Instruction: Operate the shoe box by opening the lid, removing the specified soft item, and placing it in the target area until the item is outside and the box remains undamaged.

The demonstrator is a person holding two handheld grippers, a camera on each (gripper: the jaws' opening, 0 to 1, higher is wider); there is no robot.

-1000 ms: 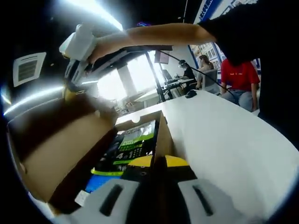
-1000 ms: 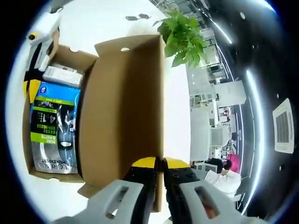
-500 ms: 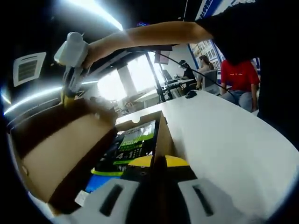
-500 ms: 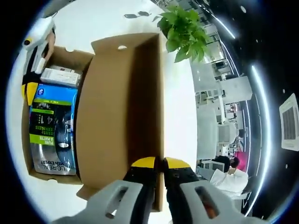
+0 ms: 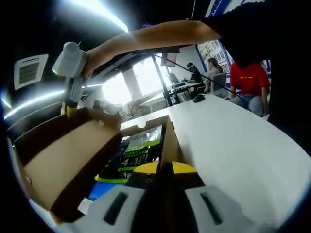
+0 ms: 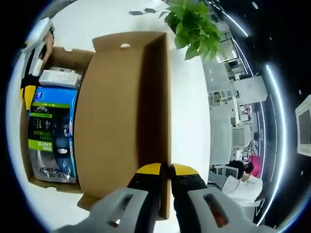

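The right gripper (image 6: 165,170) reaches high on an outstretched arm (image 5: 160,34), its jaws pinched on the edge of the raised cardboard lid (image 6: 121,111). The left gripper (image 5: 164,167) is clamped on the box (image 5: 167,141) wall. Inside lies a glossy blue-green packet (image 6: 48,131), flat, beside a small white carton (image 6: 59,77). The box sits on a smooth white table (image 5: 233,145); a leafy plant (image 6: 192,26) stands beyond.

A white table (image 5: 243,145) carries the open cardboard shoe box (image 6: 121,111), which sits near one edge with its lid swung up. Toward the far edge a leafy green potted plant (image 6: 192,26) and a dark computer mouse (image 5: 198,97) rest on it
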